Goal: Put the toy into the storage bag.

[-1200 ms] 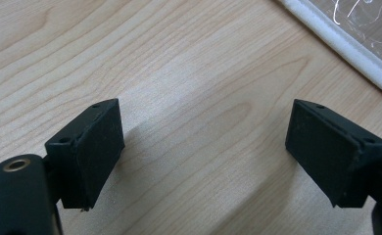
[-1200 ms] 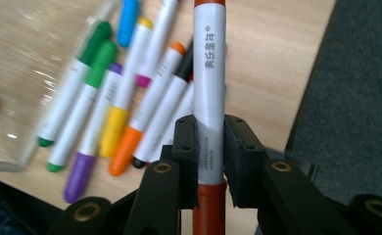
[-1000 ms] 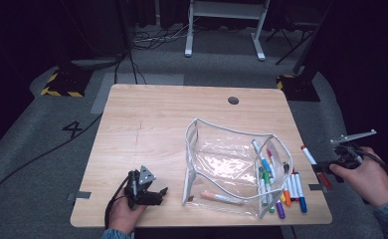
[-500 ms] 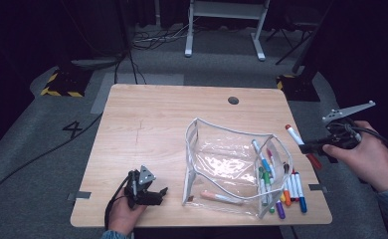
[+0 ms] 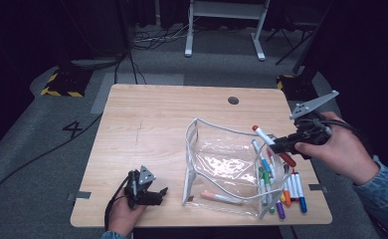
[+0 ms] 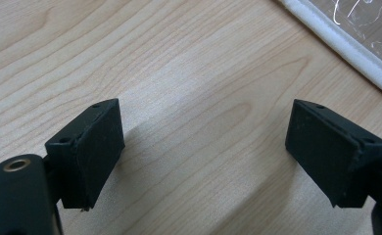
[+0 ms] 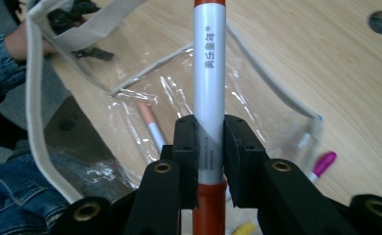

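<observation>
- My right tool is clamped on a white marker pen with red ends, up above the clear plastic pouch with a white trim by the table's right edge.
- My left tool is released, with nothing in it, resting near the table's front left corner.

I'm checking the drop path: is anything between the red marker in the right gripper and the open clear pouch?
Nothing visible blocks it. The right gripper holds the red marker above the clear pouch, whose mouth gapes open below. One marker lies on the pouch floor, well clear of the opening.
</observation>
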Tool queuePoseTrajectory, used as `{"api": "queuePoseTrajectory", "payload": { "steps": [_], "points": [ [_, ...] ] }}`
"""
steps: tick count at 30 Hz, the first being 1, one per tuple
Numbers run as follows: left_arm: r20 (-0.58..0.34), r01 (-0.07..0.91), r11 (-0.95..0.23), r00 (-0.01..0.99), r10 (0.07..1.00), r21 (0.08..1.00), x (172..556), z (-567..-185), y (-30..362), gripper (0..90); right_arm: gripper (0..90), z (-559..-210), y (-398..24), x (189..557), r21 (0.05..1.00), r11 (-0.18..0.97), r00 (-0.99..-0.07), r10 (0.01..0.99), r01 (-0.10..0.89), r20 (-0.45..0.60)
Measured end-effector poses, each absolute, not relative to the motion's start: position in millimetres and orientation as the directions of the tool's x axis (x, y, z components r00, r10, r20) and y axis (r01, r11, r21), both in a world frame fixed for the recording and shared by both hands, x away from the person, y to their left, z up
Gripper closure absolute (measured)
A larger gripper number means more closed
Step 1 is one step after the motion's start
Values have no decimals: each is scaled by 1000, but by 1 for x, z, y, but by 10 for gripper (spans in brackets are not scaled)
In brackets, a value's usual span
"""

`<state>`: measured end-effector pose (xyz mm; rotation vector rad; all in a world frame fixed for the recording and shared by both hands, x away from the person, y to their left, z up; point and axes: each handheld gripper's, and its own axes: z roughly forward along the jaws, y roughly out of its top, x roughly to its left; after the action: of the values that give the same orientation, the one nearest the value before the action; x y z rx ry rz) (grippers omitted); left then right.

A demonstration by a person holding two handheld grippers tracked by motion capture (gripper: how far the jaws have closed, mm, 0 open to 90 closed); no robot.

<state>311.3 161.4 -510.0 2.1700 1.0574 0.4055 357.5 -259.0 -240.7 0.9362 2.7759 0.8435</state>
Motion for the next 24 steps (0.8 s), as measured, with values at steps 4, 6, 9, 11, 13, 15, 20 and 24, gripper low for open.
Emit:
{"api": "queuePoseTrajectory", "payload": {
  "steps": [4, 6, 9, 11, 13, 15, 20, 24],
  "points": [
    [-21, 573, -434, 619, 785, 695, 311, -510, 161, 147, 768, -244, -234, 356, 511, 709, -849, 520, 487, 87],
    [-19, 573, -435, 619, 785, 695, 311, -510, 161, 147, 768, -246, -225, 355, 500, 728, -863, 497, 469, 85],
    [-19, 573, -436, 620, 784, 694, 311, -510, 161, 148, 768, -252, -210, 355, 486, 753, -883, 461, 443, 91],
    [-18, 572, -436, 620, 785, 695, 311, -510, 161, 147, 768, -256, -200, 356, 475, 772, -896, 434, 422, 92],
    [-19, 572, -435, 619, 785, 695, 311, -510, 161, 147, 768, -260, -192, 355, 464, 785, -905, 415, 410, 99],
    [-18, 572, -435, 620, 785, 695, 311, -510, 161, 147, 768, -266, -184, 355, 452, 799, -913, 394, 397, 107],
    [-18, 573, -437, 620, 784, 694, 311, -510, 161, 148, 768, -282, -166, 356, 410, 837, -931, 345, 362, 117],
    [-18, 573, -437, 620, 784, 694, 311, -510, 161, 147, 768, -294, -156, 356, 376, 864, -943, 309, 334, 125]
  ]
}}
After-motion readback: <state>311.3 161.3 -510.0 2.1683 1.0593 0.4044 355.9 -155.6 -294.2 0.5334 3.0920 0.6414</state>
